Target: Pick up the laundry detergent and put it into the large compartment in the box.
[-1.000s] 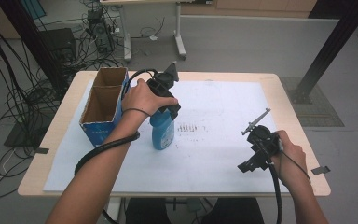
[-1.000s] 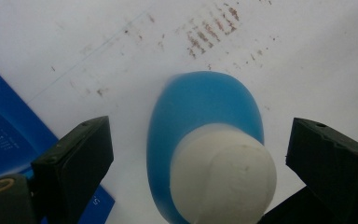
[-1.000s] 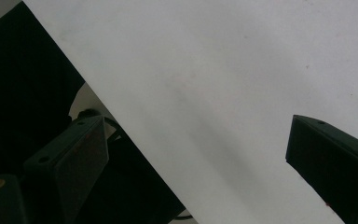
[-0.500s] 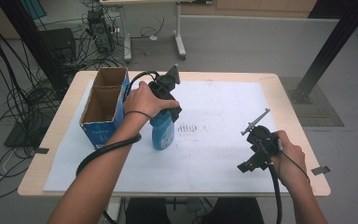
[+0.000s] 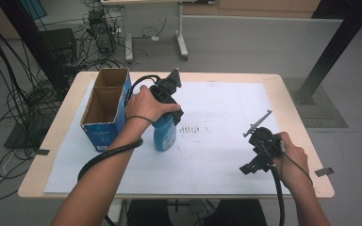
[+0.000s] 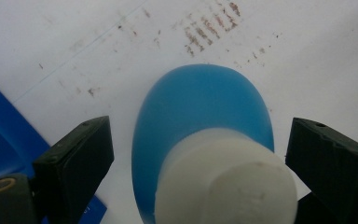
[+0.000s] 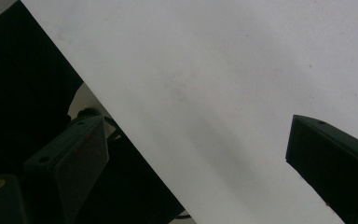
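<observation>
Comparing this moment with the second before it, I see almost nothing has shifted: my left gripper [image 5: 169, 106] hangs over the blue bottle [image 5: 165, 134] just as it did, and the bottle stands upright on the white sheet [image 5: 217, 155] in the same spot, just beside the cardboard box [image 5: 104, 108]. The only change I can make out is a slight settling of the left hand lower over the cap.

In the left gripper view the white cap [image 6: 223, 179] sits between the two jaws, which stand spread apart with a clear gap on each side; neither pad touches the cap or the blue body [image 6: 200, 105] below it. So I judge I am lined up for a grasp, not yet holding. The bottle looks centred enough that closing should catch the cap or neck squarely, though the right-hand gap seems a little narrower, so the bottle may nudge sideways as the jaws come in.

My right gripper [image 5: 259, 148] rests well apart near the right edge of the table [image 5: 301, 117], jaws open wide with nothing between them; its own view looks along the sheet's edge [image 7: 135, 140] into dark space below the table.

The box's two compartments look empty from above, and I take one of them as the likely place for the bottle. My next move calls for squeezing the left jaws shut, then lifting straight up.
</observation>
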`<action>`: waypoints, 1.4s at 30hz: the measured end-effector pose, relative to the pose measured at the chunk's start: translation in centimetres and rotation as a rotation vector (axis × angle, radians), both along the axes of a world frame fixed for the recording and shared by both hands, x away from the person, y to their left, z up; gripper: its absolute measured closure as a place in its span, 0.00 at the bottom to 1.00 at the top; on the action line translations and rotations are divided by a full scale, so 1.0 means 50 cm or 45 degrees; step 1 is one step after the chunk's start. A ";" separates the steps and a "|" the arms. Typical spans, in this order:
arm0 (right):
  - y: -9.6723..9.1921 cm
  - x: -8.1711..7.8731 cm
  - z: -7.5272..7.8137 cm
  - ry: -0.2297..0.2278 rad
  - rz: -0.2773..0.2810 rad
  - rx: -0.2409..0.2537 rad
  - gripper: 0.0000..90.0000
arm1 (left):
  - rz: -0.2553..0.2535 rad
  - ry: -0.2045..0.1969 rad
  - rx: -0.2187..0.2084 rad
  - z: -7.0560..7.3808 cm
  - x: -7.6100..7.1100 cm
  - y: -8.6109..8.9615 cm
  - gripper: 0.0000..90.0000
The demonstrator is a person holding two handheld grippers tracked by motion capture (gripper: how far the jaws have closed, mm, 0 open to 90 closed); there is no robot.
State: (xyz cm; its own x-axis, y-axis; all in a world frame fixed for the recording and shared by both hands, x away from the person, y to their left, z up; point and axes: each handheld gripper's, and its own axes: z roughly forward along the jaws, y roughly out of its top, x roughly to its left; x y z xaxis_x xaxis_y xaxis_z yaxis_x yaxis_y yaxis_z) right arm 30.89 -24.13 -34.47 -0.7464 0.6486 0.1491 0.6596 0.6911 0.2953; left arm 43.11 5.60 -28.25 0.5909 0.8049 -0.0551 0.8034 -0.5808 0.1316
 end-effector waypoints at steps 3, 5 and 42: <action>-0.001 0.000 -0.001 -0.005 -0.001 0.003 0.06 | 0.005 -0.008 -0.007 -0.001 -0.003 0.001 0.09; -0.002 -0.001 0.000 -0.003 -0.006 0.001 0.06 | 0.008 -0.014 -0.009 -0.002 -0.005 0.001 0.09; -0.003 -0.004 0.003 -0.007 -0.002 -0.008 0.06 | 0.021 -0.008 -0.014 -0.011 -0.011 0.006 0.09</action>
State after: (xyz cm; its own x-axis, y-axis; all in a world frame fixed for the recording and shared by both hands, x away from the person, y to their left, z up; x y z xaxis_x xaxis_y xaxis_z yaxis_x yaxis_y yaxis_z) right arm 30.69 -24.27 -34.34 -0.7460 0.6508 0.1413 0.6593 0.6918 0.2947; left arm 42.56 5.91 -28.80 0.5781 0.8137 -0.0606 0.8119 -0.5661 0.1427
